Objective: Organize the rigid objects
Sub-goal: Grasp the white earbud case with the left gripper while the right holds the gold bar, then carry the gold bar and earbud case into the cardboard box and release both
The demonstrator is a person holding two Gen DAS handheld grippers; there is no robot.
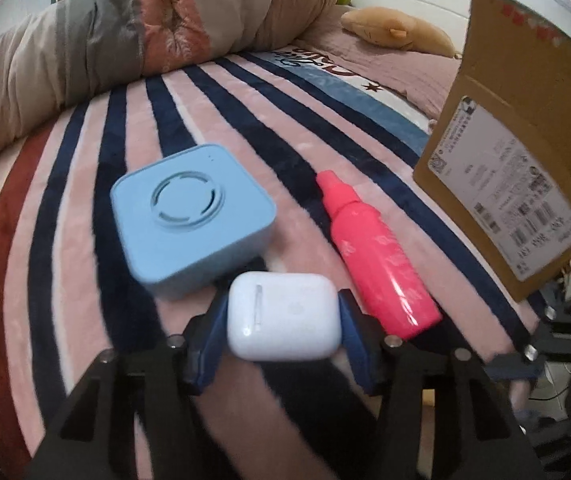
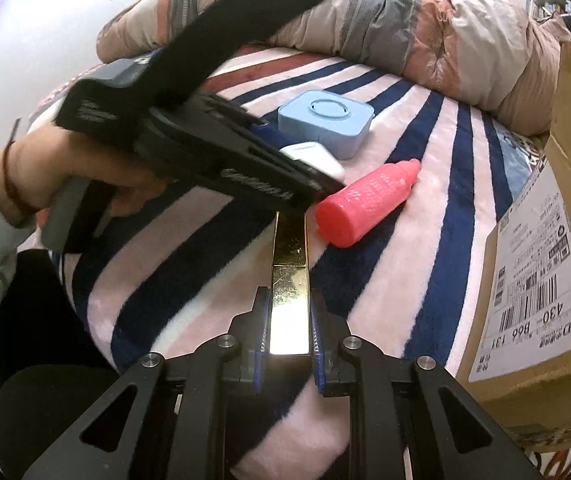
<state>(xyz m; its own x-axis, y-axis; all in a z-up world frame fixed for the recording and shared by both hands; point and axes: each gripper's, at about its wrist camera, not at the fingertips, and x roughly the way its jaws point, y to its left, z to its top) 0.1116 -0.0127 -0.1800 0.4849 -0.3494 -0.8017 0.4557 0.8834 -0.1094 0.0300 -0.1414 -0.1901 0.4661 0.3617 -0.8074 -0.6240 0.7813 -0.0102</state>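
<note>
My left gripper is shut on a white earbud case, held just above the striped blanket; the case also shows in the right wrist view. My right gripper is shut on a long gold bar that points forward under the left gripper's body. A light blue square box lies just beyond the case, also visible from the right. A pink bottle lies on its side to the right of the case, also visible from the right.
A cardboard box with a shipping label stands at the right, also in the right wrist view. A rolled duvet lies along the far side of the bed. A plush toy lies at the far right.
</note>
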